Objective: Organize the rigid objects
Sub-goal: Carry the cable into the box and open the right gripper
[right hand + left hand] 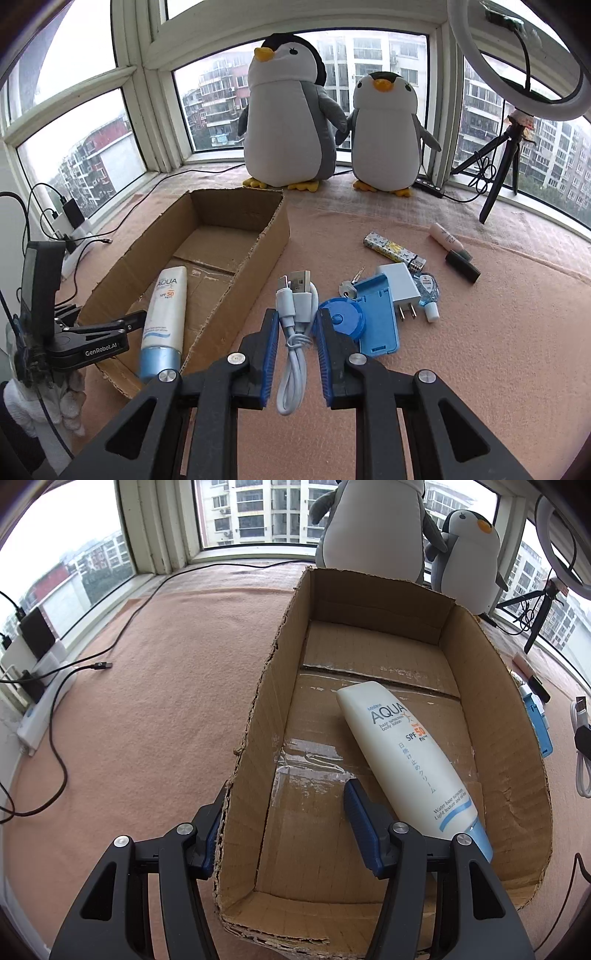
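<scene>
We work on a wide sill covered by a peach blanket [480, 369], set in a bay of windows [85, 147] that look out on apartment blocks. Two plush penguins [291, 122] stand at the back against the glass, and a ring light [517, 74] on a small tripod rises at the right. Black cables [74, 672] trail across the left of the blanket to a power strip [40, 709] by the window.

An open cardboard box [266, 240] lies on the blanket at the left. A white sunscreen tube [402, 753] lies inside it on the bottom, cap end toward us and propped against the near wall.

To the right of the box we see a loose cluster on the blanket: a coiled white cable [295, 317], a blue round lid [345, 317], a blue stand [380, 317], a white charger [400, 288], a key [349, 286], a patterned lighter [393, 249], a pink tube [445, 236] and a dark cap [461, 266].

Our left tongs [284, 819] are spread wide and straddle the box's left wall: one finger outside, the other inside just beside the tube. They hold nothing. A white-gloved hand [66, 402] holds them.

Our right tongs [295, 343] are parted, with the white cable lying between the blue pads [271, 354]. Whether the pads touch the cable we cannot tell.
</scene>
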